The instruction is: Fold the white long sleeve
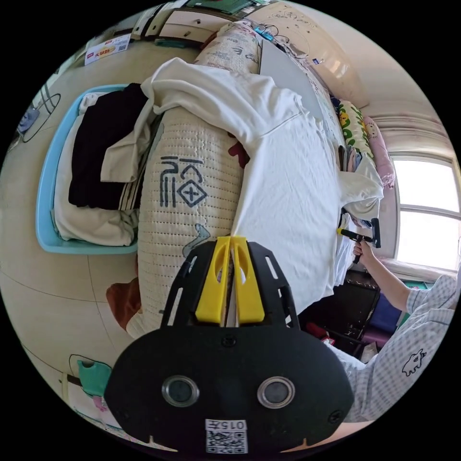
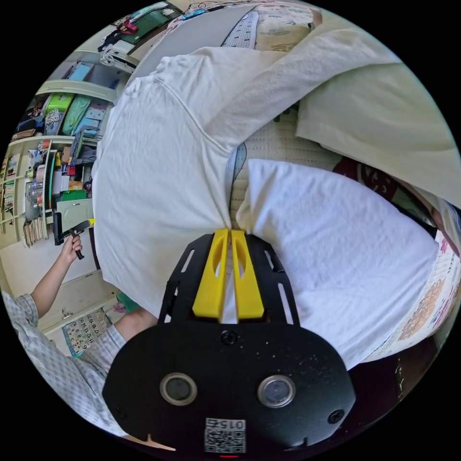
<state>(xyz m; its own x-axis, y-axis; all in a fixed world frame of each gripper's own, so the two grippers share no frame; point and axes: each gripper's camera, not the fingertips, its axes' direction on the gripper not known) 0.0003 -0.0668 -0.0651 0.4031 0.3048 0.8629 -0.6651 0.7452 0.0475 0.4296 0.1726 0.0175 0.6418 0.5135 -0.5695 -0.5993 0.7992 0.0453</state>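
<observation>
With the white long sleeve [image 1: 288,182] spread on the quilted bed cover [image 1: 192,192], we pinch its soft, light hem in both the left gripper [image 1: 230,240] and right gripper [image 2: 228,233], expecting limp, wrinkle-prone cloth best held at edges.

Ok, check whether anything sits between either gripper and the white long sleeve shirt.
Nothing does. The left gripper is shut on the white shirt at its edge, and the right gripper is pinching bunched fabric of it on the bed cover.
</observation>
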